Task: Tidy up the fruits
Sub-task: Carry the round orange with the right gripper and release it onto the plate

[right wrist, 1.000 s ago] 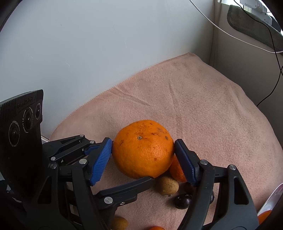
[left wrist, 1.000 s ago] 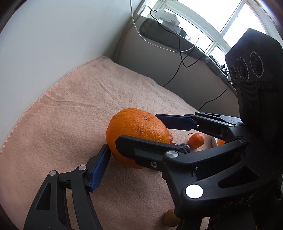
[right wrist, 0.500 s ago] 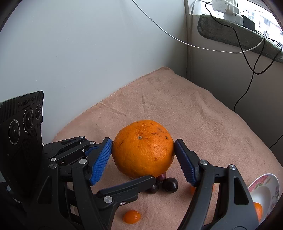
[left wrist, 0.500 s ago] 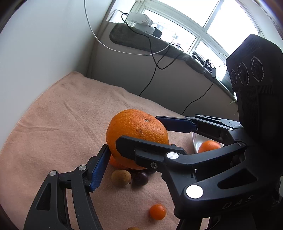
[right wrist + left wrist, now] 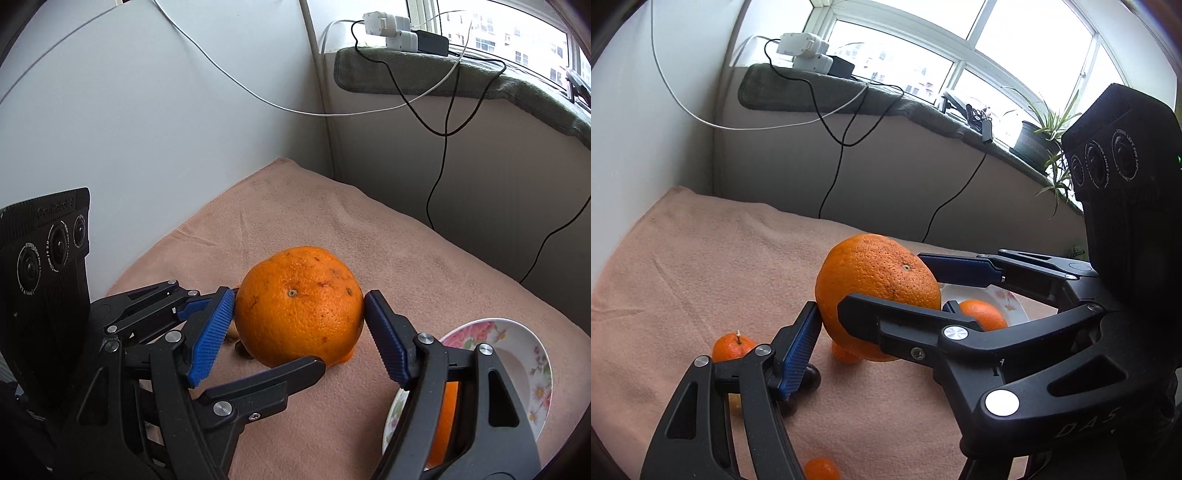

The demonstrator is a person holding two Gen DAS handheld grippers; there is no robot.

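The large orange (image 5: 299,306) sits between the blue pads of the right gripper (image 5: 300,317), which press on its left and right flanks, so that gripper is clamped on it. The left gripper (image 5: 831,321) grasps the same orange crosswise. Its left pad touches the fruit's lower left side, while its other finger runs across the near face, and that finger's contact surface is hidden. The orange is raised above the pink towel (image 5: 701,258) near the middle of it, and it covers most of a small orange fruit (image 5: 846,356) below. To the left lies a mandarin (image 5: 733,345) with a stem stub. Dark round fruits (image 5: 810,380) show only in part behind the left gripper's finger, and another small orange one (image 5: 820,469) is cut off by the near edge. On the right stands a flowered plate (image 5: 517,343). The orange fruit in it (image 5: 982,314) is half hidden by gripper fingers in both views.
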